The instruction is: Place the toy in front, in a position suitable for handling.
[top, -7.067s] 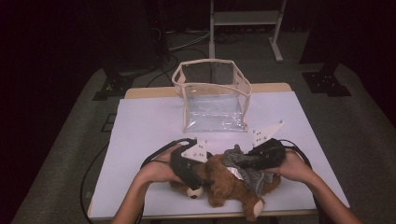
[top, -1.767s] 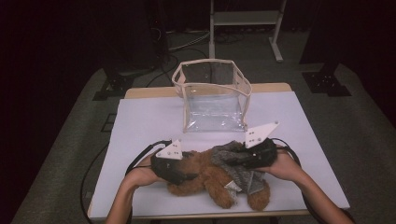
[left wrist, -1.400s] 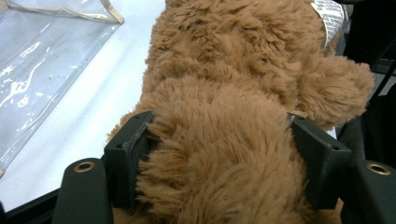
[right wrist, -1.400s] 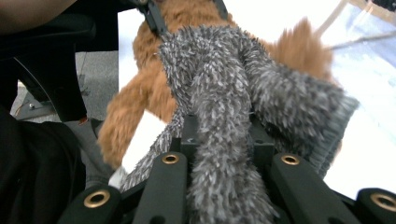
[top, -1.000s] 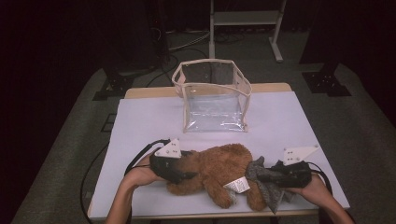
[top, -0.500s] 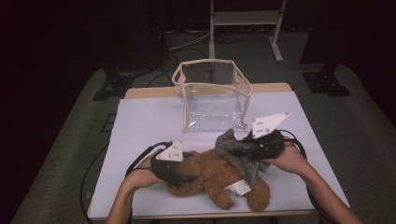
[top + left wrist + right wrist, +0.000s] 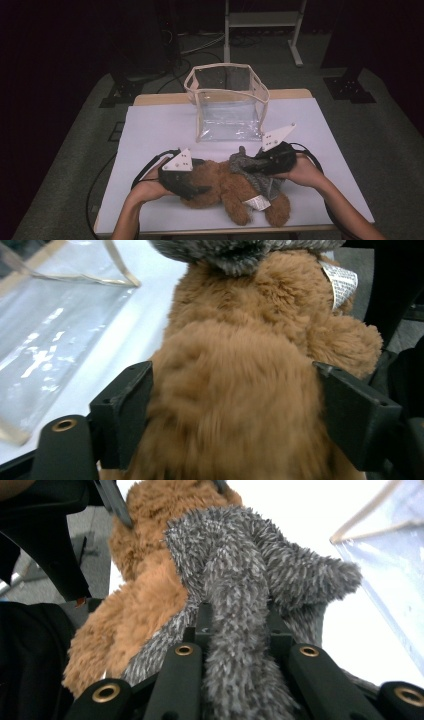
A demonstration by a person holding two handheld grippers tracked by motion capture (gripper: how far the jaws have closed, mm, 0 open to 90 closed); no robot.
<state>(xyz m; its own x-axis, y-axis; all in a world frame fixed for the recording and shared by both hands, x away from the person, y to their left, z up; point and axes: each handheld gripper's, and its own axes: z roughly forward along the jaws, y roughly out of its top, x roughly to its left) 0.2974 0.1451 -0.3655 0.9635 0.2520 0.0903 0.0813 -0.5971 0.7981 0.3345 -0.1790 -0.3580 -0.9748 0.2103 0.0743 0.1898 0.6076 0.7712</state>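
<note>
Two grippers work on one brown plush bear (image 7: pixel 225 192), which lies on its front at the near edge of the white table (image 7: pixel 150 130), legs toward the person. The left gripper (image 7: pixel 192 187) straddles the bear's body: in the left gripper view its black jaws stand wide on either flank of the brown fur (image 7: pixel 235 390), and they have just been opening further with the bear between them. Whether the pads press hard or merely bracket the fur cannot be told; the likely purpose is to steady the toy against the pull from the other side.

The right gripper (image 7: pixel 250 167) is clamped narrowly on a fold of the grey fuzzy garment (image 7: pixel 252 172), with the fabric bunched between the jaws in the right gripper view (image 7: pixel 240 645). This grip holds the garment up over the bear's back, probably to draw it along the body. A white sewn-in label (image 7: pixel 256 203) lies exposed near the bear's legs.

Farther back, well apart from the toy, the clear plastic bag with beige trim (image 7: pixel 227 107) stands upright and open at the top, probably placed to receive items.
</note>
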